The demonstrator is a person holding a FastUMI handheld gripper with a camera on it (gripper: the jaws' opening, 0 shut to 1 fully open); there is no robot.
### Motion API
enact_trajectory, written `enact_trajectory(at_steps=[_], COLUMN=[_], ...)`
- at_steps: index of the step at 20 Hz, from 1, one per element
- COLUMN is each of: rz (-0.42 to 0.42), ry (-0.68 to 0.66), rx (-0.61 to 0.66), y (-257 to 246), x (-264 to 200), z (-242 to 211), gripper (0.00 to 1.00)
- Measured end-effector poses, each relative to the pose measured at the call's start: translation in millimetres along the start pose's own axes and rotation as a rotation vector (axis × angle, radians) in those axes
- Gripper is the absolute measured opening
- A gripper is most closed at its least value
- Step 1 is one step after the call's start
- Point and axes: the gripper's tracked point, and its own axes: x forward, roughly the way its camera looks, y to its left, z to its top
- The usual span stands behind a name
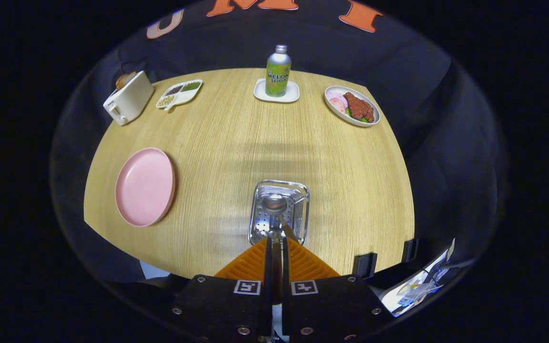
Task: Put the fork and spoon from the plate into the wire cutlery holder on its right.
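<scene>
My gripper (277, 241) is shut on the handle of a metal spoon (274, 204). The spoon's bowl hangs just ahead of the fingers, over the mouth of the wire cutlery holder (255, 216). A second thin metal handle (289, 230) leans inside the holder toward the right finger; I cannot tell whether it is the fork. The pink plate (145, 186) lies to the holder's left with nothing on it.
Along the table's far side stand a white toaster (127, 97), a divided dish of beans (179, 93), a green soda bottle (278, 71) on a white coaster (293, 93), and an oval plate of food (351, 105). Two black clips (365, 264) sit on the near table edge.
</scene>
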Motion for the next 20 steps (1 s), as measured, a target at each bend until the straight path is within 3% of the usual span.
enact_trajectory(at_steps=[9, 14, 16, 18, 19, 20], rz=[0.02, -0.001, 0.025, 0.054, 0.069, 0.082], ry=[-0.413, -0.633, -0.751, -0.828, -0.865, -0.902], rx=[0.063, 0.01, -0.02, -0.027, -0.023, -0.02], y=[-12, -7, 2, 12, 18, 22], x=[-67, -127, -155, -169, -177, -184], z=[109, 167, 190, 200, 206, 211], gripper=[0.09, 0.1, 0.15, 0.33, 0.46, 0.52])
